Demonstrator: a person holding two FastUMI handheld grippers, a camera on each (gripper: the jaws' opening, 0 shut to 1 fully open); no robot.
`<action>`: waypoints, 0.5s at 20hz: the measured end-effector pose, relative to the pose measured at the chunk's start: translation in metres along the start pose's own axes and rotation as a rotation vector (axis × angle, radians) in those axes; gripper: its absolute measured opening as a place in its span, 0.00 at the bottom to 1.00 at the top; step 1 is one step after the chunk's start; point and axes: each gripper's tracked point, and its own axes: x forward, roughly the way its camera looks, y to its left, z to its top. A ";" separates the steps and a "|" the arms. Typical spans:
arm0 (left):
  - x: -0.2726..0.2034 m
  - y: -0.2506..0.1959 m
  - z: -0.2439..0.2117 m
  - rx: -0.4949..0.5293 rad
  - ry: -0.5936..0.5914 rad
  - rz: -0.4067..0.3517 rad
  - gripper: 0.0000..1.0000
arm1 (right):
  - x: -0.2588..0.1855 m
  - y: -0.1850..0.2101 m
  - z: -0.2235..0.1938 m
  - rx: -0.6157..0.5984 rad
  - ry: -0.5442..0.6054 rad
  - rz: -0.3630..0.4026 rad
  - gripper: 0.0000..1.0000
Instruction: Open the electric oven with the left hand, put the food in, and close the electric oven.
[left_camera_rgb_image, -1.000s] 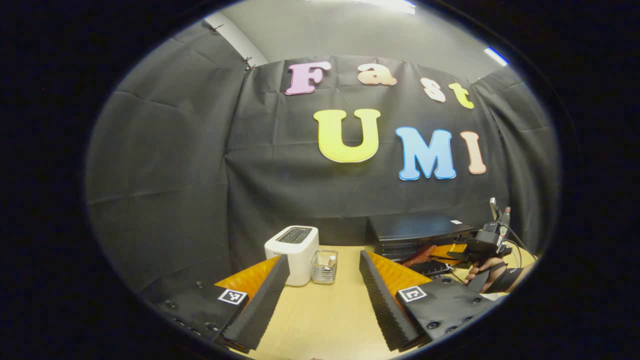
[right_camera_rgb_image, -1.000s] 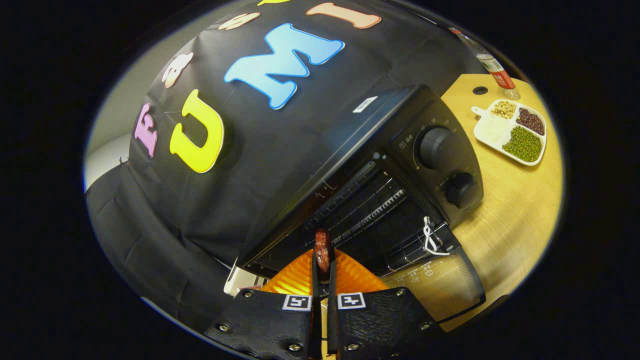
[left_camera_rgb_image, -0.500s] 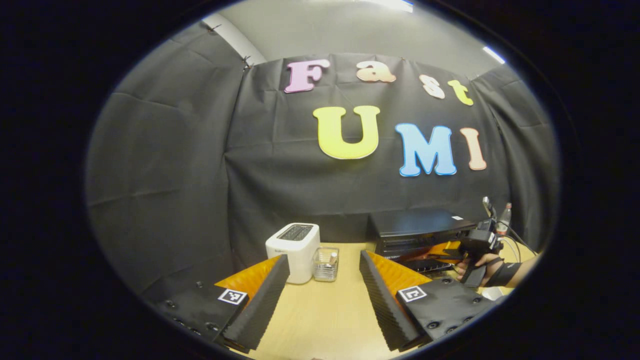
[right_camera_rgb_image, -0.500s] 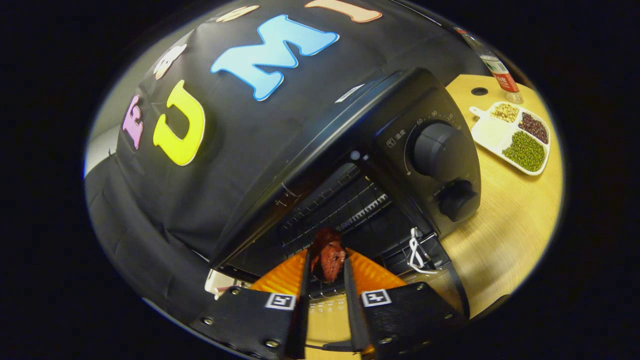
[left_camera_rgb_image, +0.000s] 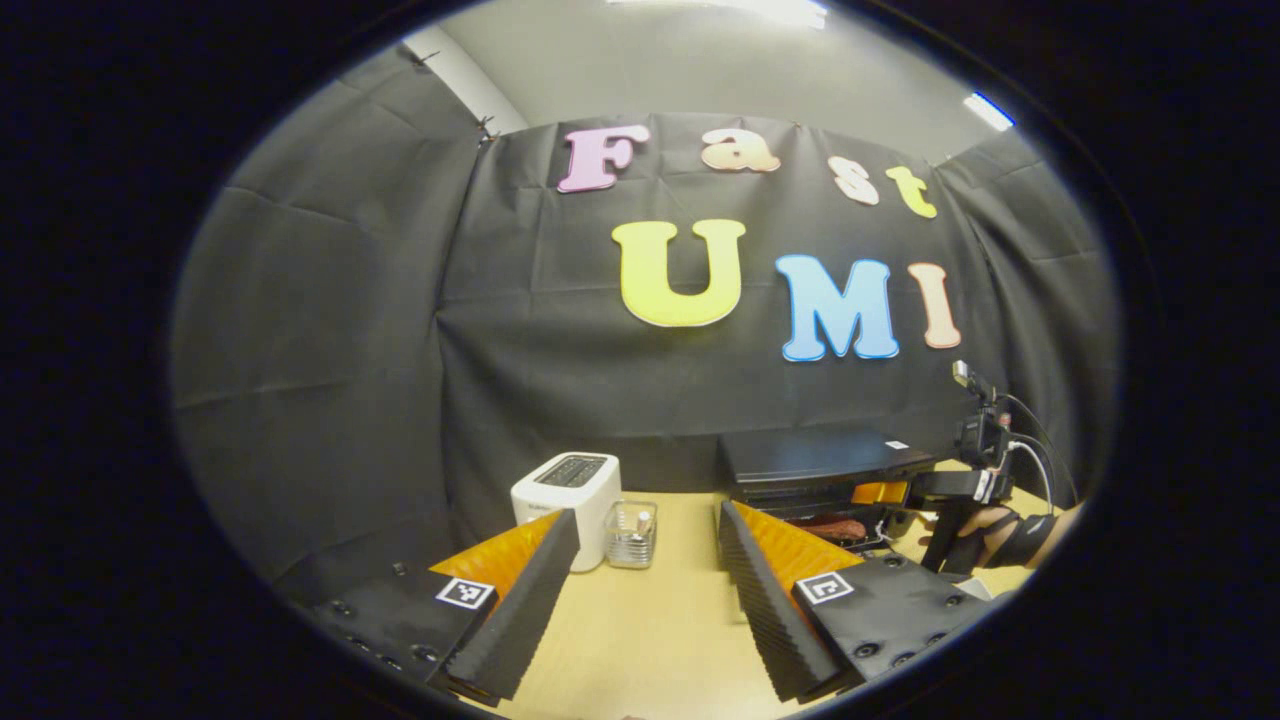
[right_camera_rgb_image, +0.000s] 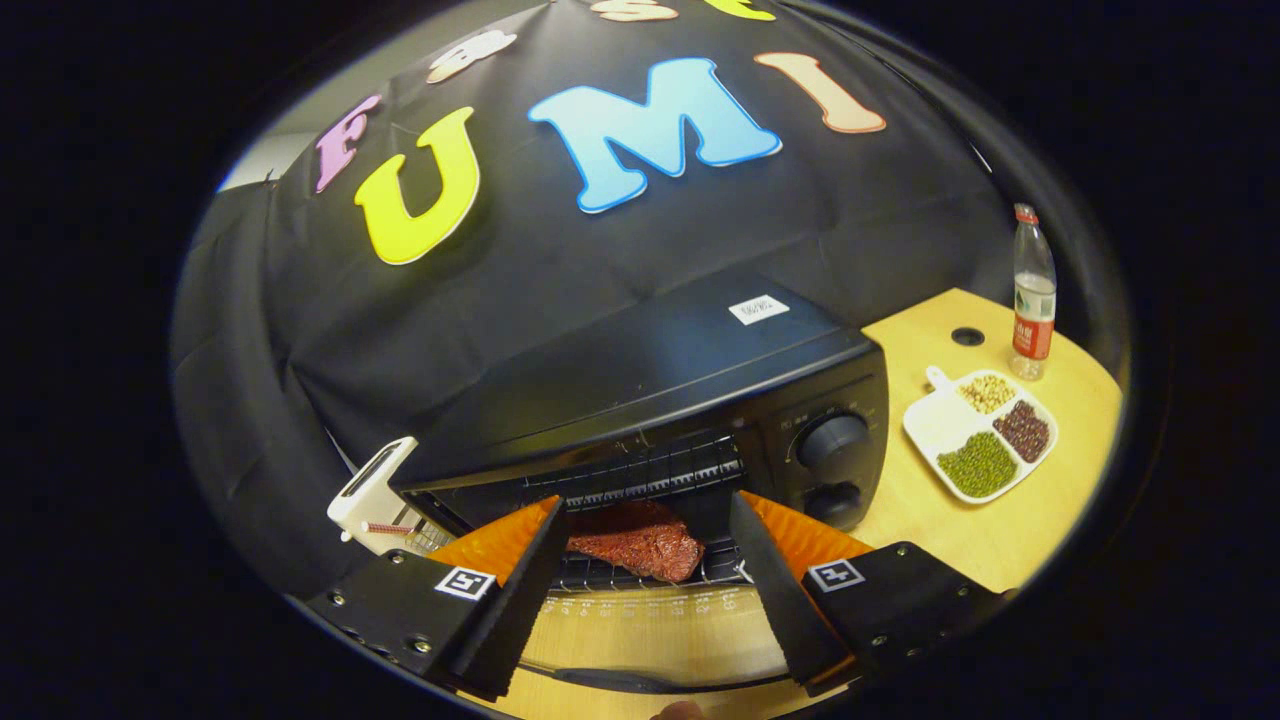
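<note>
oven (right_camera_rgb_image: 640, 380) sticker and dial marks (too small), nothing legible

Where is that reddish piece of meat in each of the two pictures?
Left gripper view: the meat is small, right of centre, low, inside the open black oven.
Right gripper view: the meat lies low at centre on the oven's rack, between the right gripper's open fingers.
Shared landmark: the white toaster, left of the oven.

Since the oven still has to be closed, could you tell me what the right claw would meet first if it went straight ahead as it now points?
Most likely the meat lying on the rack inside the open electric oven. The right claw is open and aimed at it over the lowered door; depth is hard to judge.
</note>
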 end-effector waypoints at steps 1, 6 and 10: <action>-0.002 -0.006 0.003 -0.003 -0.006 -0.004 0.91 | -0.010 0.000 0.007 -0.032 -0.018 0.003 0.98; -0.014 -0.045 0.014 -0.015 -0.027 -0.027 0.97 | -0.070 -0.007 0.043 -0.167 -0.105 0.024 0.98; -0.025 -0.078 0.023 -0.012 -0.042 -0.043 0.97 | -0.122 -0.016 0.071 -0.261 -0.190 0.025 0.98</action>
